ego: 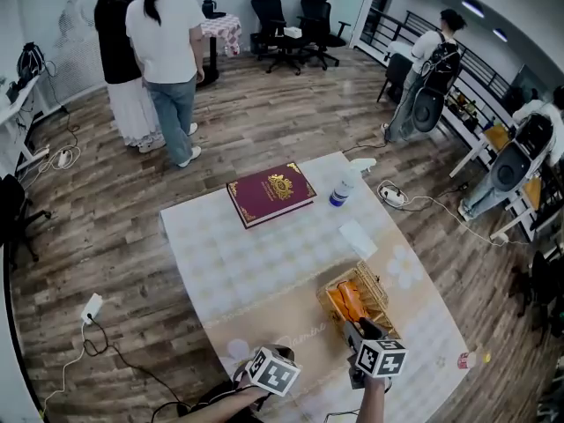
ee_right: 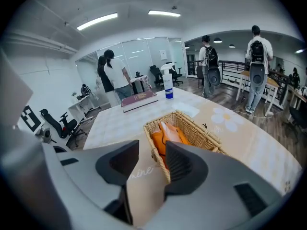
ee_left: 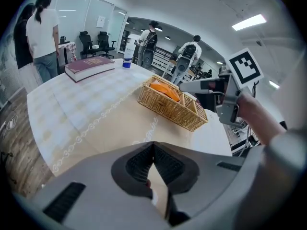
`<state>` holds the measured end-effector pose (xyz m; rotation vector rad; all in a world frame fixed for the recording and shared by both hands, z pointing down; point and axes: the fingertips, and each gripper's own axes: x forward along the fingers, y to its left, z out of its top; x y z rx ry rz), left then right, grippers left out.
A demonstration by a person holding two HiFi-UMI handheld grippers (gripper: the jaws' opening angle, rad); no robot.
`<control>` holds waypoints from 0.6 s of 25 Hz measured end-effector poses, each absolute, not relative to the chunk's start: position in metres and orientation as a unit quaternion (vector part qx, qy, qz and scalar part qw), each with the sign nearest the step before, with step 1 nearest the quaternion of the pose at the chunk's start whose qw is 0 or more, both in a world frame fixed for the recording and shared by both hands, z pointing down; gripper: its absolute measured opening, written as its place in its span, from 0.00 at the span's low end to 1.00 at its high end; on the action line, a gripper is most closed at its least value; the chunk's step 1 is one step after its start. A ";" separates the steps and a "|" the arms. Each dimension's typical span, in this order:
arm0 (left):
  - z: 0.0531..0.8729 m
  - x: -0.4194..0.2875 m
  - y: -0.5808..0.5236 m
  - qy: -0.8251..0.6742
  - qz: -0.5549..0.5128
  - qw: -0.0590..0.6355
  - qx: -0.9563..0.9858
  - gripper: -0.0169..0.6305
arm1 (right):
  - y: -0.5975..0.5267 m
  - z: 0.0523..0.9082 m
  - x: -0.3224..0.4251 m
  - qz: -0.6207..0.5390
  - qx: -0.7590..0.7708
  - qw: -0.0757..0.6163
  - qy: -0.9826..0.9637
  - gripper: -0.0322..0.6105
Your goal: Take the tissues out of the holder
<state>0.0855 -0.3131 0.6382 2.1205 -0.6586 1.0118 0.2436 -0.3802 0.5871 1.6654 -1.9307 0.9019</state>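
A wicker holder (ego: 374,285) stands near the table's front right. An orange tissue pack (ego: 345,302) lies inside it, with a pale tissue showing on top (ee_right: 166,127). My right gripper (ego: 357,327) hovers just in front of the holder's near end; in the right gripper view the gripper (ee_right: 151,163) is open, nothing between its fingers, and the holder's near rim (ee_right: 158,157) lies just beyond the tips. My left gripper (ego: 280,359) waits to the left over the cloth; in its own view the gripper (ee_left: 153,150) is shut and empty, facing the holder (ee_left: 169,109).
A red book (ego: 270,193) lies mid-table, a bottle (ego: 344,188) stands at the far right edge, and a white sheet (ego: 357,239) lies flat behind the holder. People stand on the wooden floor at the back left (ego: 163,51) and right (ego: 427,77). Cables (ego: 97,333) trail beside the table.
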 end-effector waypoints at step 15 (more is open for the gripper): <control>0.660 0.083 -0.326 -0.249 0.401 0.351 0.809 0.03 | -0.413 0.628 0.279 0.303 0.590 0.336 -0.669 0.40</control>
